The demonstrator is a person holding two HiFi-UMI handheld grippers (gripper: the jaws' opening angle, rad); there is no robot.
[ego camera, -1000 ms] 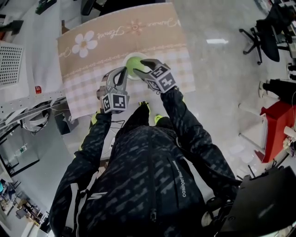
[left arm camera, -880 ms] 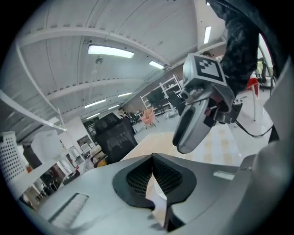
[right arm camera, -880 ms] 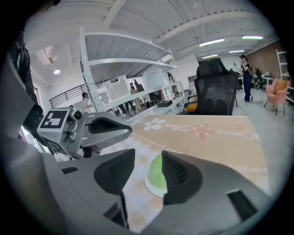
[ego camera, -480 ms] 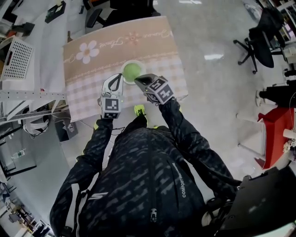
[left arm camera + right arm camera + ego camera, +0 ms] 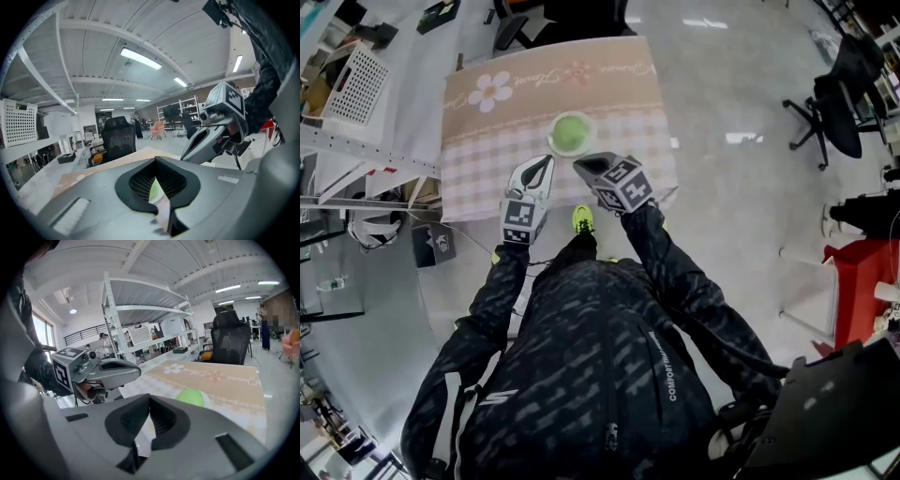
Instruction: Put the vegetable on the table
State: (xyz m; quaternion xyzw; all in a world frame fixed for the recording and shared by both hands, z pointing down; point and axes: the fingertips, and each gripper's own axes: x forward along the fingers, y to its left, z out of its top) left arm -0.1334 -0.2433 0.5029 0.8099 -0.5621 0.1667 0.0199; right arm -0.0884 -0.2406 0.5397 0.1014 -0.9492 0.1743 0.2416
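Head view gives us the left gripper [image 5: 542,167] and the right gripper [image 5: 584,166] side by side above the near edge of the table [image 5: 609,94], their tips angled toward each other. In the left gripper view we see that gripper's jaws pressed together with nothing between them; only a sliver of green shows beyond the dark pads. In the right gripper view we find the same: the black pads meet and hold nothing.

Just beyond both tips, and apart from them, the vegetable [image 5: 571,132] sits on the table, round and light green. We see a pale ring around it, perhaps a small plate or its own outer leaves; we cannot tell which. It rests where the checked band of the beige tablecloth [image 5: 478,164] meets the plain band, whose white flower print [image 5: 491,92] lies toward the far left corner.

Further out we see a white perforated basket [image 5: 358,84] on shelving at the left, a black office chair [image 5: 839,98] on the glossy floor at the right, and a red object [image 5: 862,281] near the right edge.
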